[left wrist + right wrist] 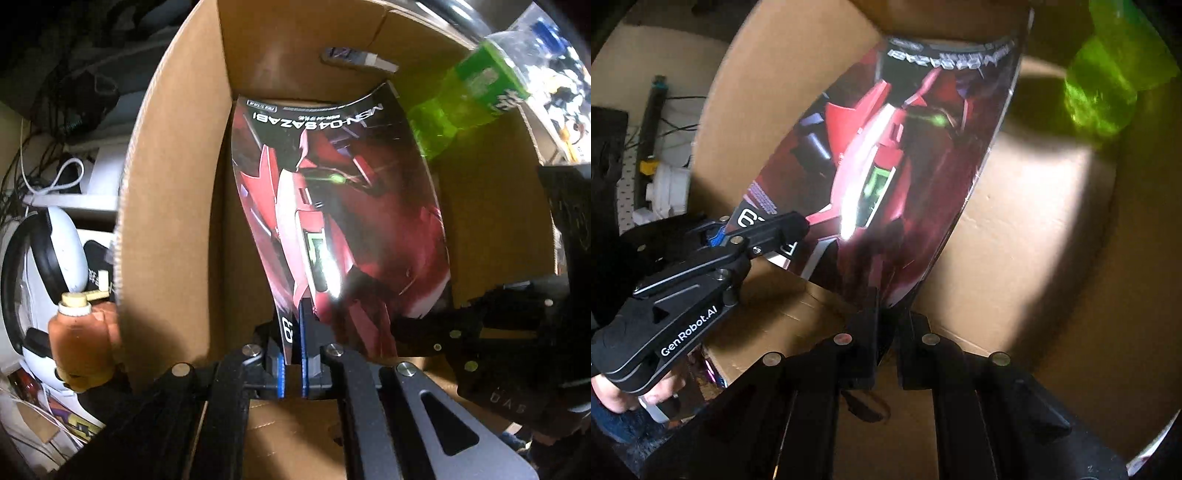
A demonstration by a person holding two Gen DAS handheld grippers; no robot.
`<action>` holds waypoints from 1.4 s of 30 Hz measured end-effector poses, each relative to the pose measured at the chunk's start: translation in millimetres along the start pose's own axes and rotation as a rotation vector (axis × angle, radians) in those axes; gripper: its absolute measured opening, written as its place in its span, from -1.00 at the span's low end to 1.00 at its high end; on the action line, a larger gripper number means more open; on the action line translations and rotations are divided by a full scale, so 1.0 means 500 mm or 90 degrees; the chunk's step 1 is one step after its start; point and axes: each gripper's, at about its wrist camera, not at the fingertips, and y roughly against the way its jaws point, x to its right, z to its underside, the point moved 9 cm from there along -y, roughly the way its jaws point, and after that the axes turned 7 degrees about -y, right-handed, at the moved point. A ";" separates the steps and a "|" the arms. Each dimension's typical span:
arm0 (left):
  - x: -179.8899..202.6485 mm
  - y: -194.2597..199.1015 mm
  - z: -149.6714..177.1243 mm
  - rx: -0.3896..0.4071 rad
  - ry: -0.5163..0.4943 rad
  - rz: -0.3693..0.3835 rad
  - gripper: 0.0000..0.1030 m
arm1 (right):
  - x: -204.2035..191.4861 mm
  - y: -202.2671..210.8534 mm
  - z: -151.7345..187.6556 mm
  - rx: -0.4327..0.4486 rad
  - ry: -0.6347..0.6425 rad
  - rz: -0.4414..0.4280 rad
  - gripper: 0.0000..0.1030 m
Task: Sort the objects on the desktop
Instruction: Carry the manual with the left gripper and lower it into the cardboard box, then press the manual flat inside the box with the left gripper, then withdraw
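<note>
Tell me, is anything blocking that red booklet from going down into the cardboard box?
Nothing visible does. The red booklet, pinched by the left gripper and right gripper, already hangs inside the cardboard box. A green bottle lies off to one side.

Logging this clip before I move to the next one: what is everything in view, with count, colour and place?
cardboard box: one, brown, open, fills both views
booklet: one, glossy red and black, inside the box, pinched at its near edge by both grippers
bottle: one, green, at the box's far right corner
headset: one, white and black, left of the box
cables: several, white and black, left of the box
left gripper: black, blue pads, shut on the booklet
right gripper: black, shut on the booklet
hand: one, holding the left gripper
</note>
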 end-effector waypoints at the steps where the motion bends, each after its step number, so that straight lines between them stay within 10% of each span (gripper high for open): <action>1: -0.001 -0.006 0.002 -0.008 0.005 0.001 -0.88 | 0.008 -0.005 0.003 -0.009 -0.007 0.006 -0.86; 6: -0.002 -0.023 0.011 -0.034 0.023 -0.018 -0.82 | 0.034 -0.029 0.015 -0.063 -0.028 0.021 -0.71; 9: 0.004 -0.022 0.024 -0.055 0.034 -0.013 -0.64 | 0.042 -0.043 0.033 -0.104 -0.027 0.048 -0.29; 16: 0.046 0.114 0.059 -0.019 0.032 0.015 0.62 | 0.014 0.009 0.080 -0.124 0.014 0.063 0.60; 23: 0.058 0.217 0.024 0.047 -0.018 0.022 0.63 | -0.030 0.183 0.136 -0.060 0.080 0.100 0.79; 27: 0.073 0.178 -0.015 0.054 -0.041 0.024 0.63 | 0.017 0.319 0.122 0.071 0.089 0.213 0.70; 31: 0.134 0.127 -0.051 0.089 -0.074 0.050 0.36 | 0.098 0.399 0.093 0.159 -0.002 0.172 -0.93; 32: 0.157 0.101 -0.055 0.084 -0.087 0.060 -0.24 | 0.120 0.417 0.092 0.176 -0.028 0.147 -0.94; 34: 0.212 0.035 -0.061 0.055 -0.109 0.106 -0.67 | 0.153 0.448 0.097 0.199 -0.050 0.120 -0.92; 42: 0.254 -0.168 -0.066 -0.084 -0.099 0.111 -0.94 | 0.216 0.452 0.095 0.210 -0.068 0.095 -0.73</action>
